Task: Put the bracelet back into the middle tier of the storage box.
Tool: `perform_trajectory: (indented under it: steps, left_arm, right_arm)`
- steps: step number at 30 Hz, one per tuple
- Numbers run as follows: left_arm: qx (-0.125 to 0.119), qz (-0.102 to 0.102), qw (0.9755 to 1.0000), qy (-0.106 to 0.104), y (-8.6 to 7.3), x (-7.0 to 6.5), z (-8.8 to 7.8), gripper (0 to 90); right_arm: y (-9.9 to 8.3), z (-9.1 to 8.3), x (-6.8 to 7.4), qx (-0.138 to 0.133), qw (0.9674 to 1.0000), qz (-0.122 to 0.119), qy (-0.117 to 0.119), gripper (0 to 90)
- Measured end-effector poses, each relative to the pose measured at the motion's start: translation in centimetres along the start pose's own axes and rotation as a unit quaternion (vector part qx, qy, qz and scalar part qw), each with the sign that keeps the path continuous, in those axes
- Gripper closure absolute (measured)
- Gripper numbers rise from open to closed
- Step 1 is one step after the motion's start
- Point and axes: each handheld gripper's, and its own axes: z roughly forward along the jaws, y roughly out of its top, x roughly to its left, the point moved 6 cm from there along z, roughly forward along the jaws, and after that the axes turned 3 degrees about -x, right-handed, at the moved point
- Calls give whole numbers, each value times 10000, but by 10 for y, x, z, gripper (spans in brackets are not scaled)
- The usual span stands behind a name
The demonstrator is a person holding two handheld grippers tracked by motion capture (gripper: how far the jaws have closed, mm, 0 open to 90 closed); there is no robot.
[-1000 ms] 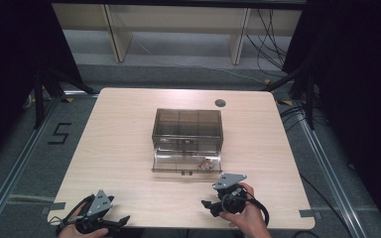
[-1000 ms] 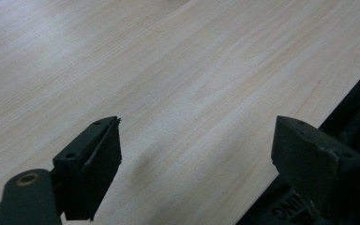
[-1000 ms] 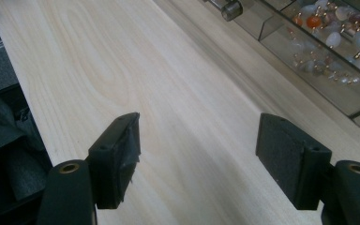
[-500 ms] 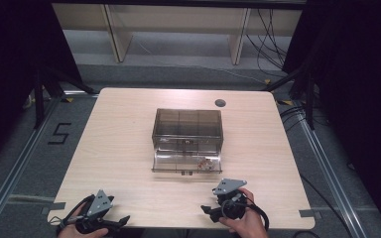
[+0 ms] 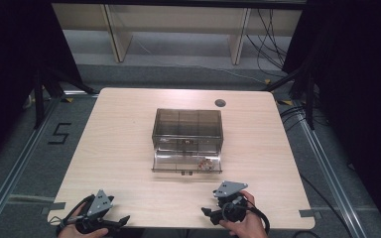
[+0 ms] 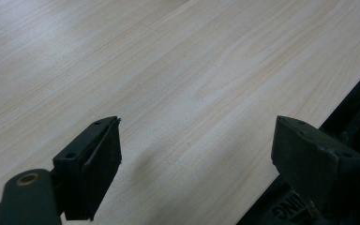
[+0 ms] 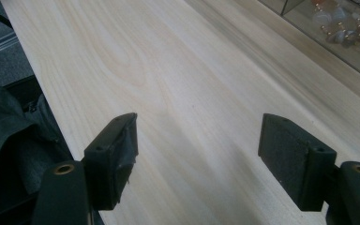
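A smoky clear plastic box (image 5: pixel 187 121) stands in the middle of the wooden table (image 5: pixel 119 148). Its lower drawer (image 5: pixel 178 162) is pulled out toward me, with small pale beads (image 5: pixel 206 163) in its right part. My left gripper (image 5: pixel 123 221) rests at the near left edge, open over bare wood (image 6: pixel 197 140). Close to the near right edge, my right gripper (image 5: pixel 206 213) points left, its jaws open with nothing between them (image 7: pixel 198 136). In the right gripper view the drawer's clear front (image 7: pixel 309 44) and the beads (image 7: pixel 342 23) sit at the top right.
A round grey cable hole (image 5: pixel 220 103) sits at the table's far right. Pale shelving (image 5: pixel 178 29) and dangling cables (image 5: pixel 268 44) stand behind the table, and dark curtains hang on both sides. Bare wood lies between the drawer and both grippers.
My right gripper has slid a little toward the table's near edge. The left gripper, the box and the drawer stay where they were.
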Motion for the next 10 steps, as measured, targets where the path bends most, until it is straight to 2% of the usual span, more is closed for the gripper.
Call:
perform_trajectory:
  steps: [1,4,5,6,7,8,9,10]
  left_arm:
    - [8,74,10000,8,0,1,0,161]
    - [-78,-31,10000,-29,1,-1,1,161]
    - [-72,-28,10000,-30,1,-1,1,161]
    - [16,71,10000,2,0,1,0,162]
    - [24,87,10000,-34,0,1,-1,161]
    - [-18,-68,10000,-32,0,-1,1,161]
    - [-2,-56,10000,-44,0,-1,0,161]
    - [-2,-56,10000,-44,0,-1,0,161]
  right_arm:
    - [0,0,0,-8,10000,18,-22,294]
    - [0,2,-2,-124,9999,-14,-57,294]
    - [0,0,-2,-13,10000,37,-34,293]
    - [0,0,-2,-26,10000,25,-33,293]
    - [0,0,-2,-23,10000,-1,-46,293]
    - [0,2,-2,-97,9999,-37,-42,293]
    - [-1,1,-1,-15,10000,34,-27,293]
    - [0,3,-1,-82,9999,26,-57,293]
